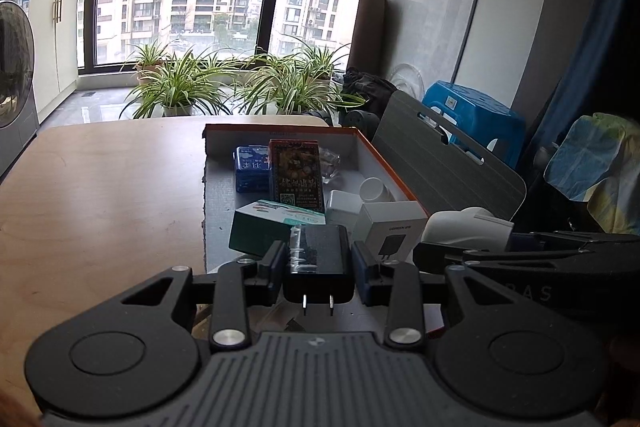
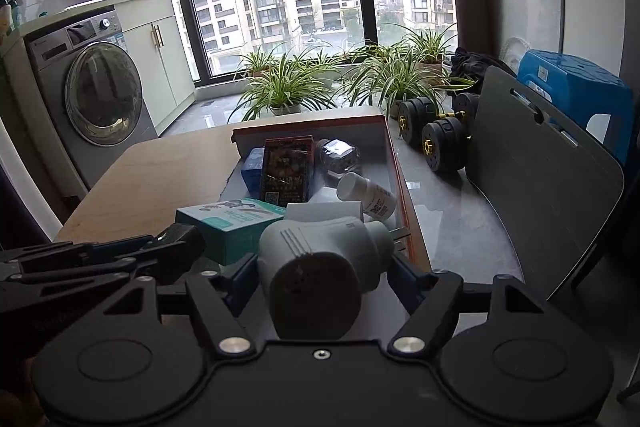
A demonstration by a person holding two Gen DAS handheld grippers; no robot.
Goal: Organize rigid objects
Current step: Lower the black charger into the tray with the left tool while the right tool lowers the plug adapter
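Both claws loaded over a crowded box

The left claw is clamped tight on a black charger, prongs toward the camera; the right claw grips a grey massage gun at moderate width, both above the near end of the orange-rimmed box on the counter. Releasing onto the teal carton or white bottle could topple them; the free floor space seems scarce, though it is partly hidden.

My left gripper is clamped tight on a black plug adapter, tilted downward. My right gripper grips a grey massage gun, just beside the left.
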